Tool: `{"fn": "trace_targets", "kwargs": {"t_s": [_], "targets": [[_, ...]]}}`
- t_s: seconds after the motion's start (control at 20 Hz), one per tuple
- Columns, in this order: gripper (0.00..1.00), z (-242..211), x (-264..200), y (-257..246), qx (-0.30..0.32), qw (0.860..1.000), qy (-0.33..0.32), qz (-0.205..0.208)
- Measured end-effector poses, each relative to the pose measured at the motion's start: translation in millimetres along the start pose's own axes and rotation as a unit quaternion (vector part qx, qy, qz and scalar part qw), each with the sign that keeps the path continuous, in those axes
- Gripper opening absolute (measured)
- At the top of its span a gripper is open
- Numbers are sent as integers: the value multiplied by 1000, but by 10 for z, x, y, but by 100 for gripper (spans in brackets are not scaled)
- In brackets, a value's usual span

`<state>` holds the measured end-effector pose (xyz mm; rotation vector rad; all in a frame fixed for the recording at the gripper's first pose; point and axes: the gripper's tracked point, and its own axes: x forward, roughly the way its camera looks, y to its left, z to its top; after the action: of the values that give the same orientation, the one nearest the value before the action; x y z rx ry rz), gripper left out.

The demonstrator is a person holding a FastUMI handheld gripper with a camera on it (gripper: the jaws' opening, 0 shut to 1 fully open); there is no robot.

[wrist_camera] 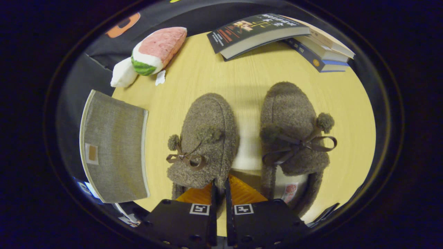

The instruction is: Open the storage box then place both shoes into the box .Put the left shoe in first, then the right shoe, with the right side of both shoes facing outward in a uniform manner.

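Clenching nearly together, the gripper (pixel 220 185) is hovering just above the table (pixel 242 83), its fingers (pixel 242 193) pinching what may be the left shoe's heel edge, though I cannot tell for sure. Both shoes are sitting side by side, toes pointing far: the left shoe (pixel 207 138) just ahead-left of the fingers, the right shoe (pixel 290 128) ahead-right. Sitting at the left, the box (pixel 112 145) is looking closed. A thin pinch on soft fleece is risking a slip, and carrying a shoe to a shut lid would stall the task. Judging by the view, the hand is pointing steeply downward. A plush toy (pixel 152 55) and books (pixel 277 34) are lying far.
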<state>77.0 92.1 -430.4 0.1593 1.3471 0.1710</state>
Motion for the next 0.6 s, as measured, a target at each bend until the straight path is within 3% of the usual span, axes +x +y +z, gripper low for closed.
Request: {"fn": "trace_targets", "kwargs": {"t_s": [0.1, 0.3, 0.6], "targets": [[0, 25, -60, 41, 7, 1000, 8, 11], [0, 92, -421, 172, 17, 999, -5, 29], [0, 169, -1323, 819, 10, 996, -37, 80]]}}
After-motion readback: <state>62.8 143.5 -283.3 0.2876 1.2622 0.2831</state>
